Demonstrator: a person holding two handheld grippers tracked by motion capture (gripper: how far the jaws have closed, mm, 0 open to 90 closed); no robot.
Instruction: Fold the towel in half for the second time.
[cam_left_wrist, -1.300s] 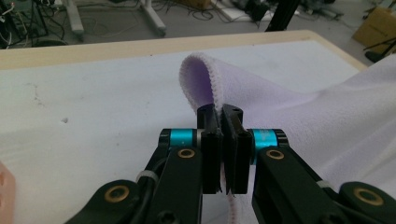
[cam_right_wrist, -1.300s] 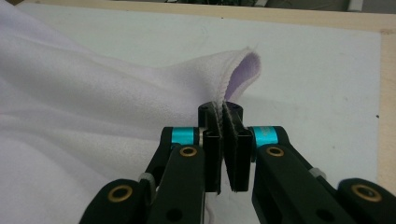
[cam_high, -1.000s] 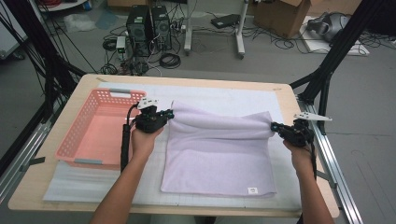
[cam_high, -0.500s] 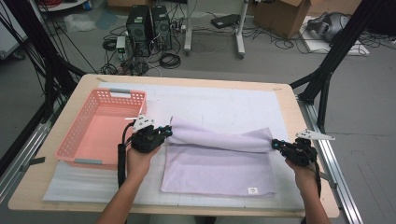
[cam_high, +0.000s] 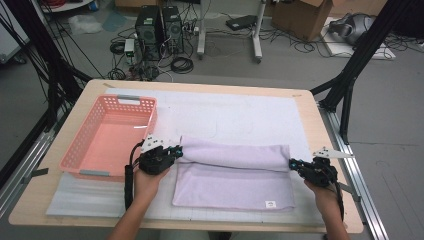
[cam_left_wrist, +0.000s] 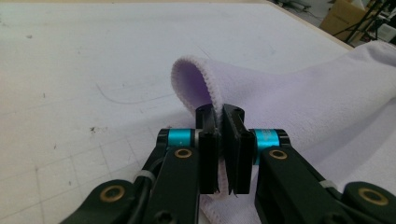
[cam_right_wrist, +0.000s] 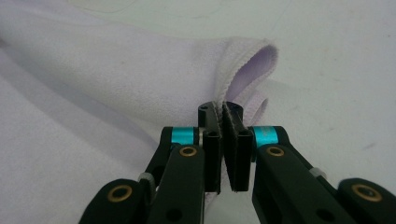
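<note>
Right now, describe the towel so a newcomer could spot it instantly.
On the white mat covering the wooden table, right of the pink basket, lies the lilac towel. It is the only cloth, half folded, each end pinched by a tool, with a small tag at its near edge.

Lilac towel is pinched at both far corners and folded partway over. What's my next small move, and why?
Probably draw both corners on toward the near hem, then lower them. The left gripper and right gripper are each shut on a corner of the lilac terry towel, and the folded-over edge lies only about halfway down, leaving the near half with its white label uncovered.
</note>
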